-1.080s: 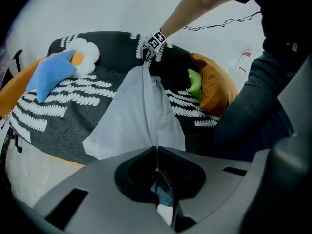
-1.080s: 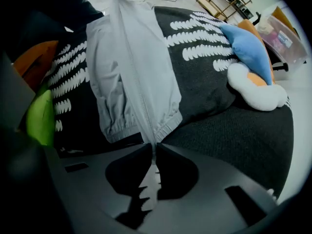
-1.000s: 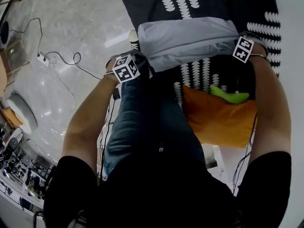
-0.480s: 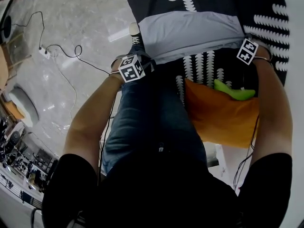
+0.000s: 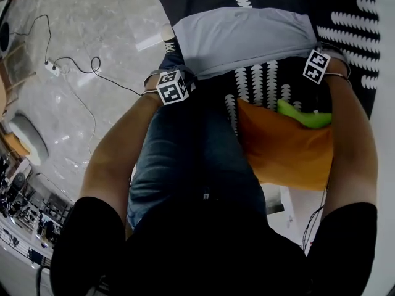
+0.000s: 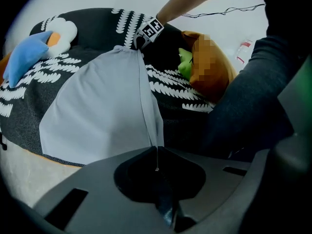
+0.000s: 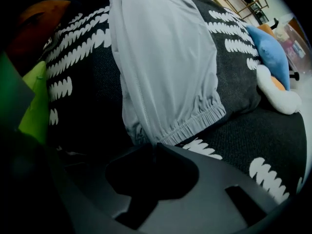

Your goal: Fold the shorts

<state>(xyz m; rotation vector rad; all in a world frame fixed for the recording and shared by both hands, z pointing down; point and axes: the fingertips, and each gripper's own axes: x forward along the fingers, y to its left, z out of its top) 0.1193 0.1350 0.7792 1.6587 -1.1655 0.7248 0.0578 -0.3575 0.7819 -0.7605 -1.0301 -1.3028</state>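
shorts [image 5: 247, 39] stretch between left tool [image 6: 157, 150] and right tool [image 7: 152, 145], gripped by both.

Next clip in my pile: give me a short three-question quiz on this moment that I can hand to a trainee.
1. True or false: the left gripper and the right gripper are both shut on the grey shorts.
2. What do the shorts lie on? A: a bare floor. B: a dark cover with a white pattern. C: a wooden table.
3. Fill in: the gathered elastic waistband runs up to the jaws of the ____ gripper.
Key: 1 true; 2 B; 3 right.
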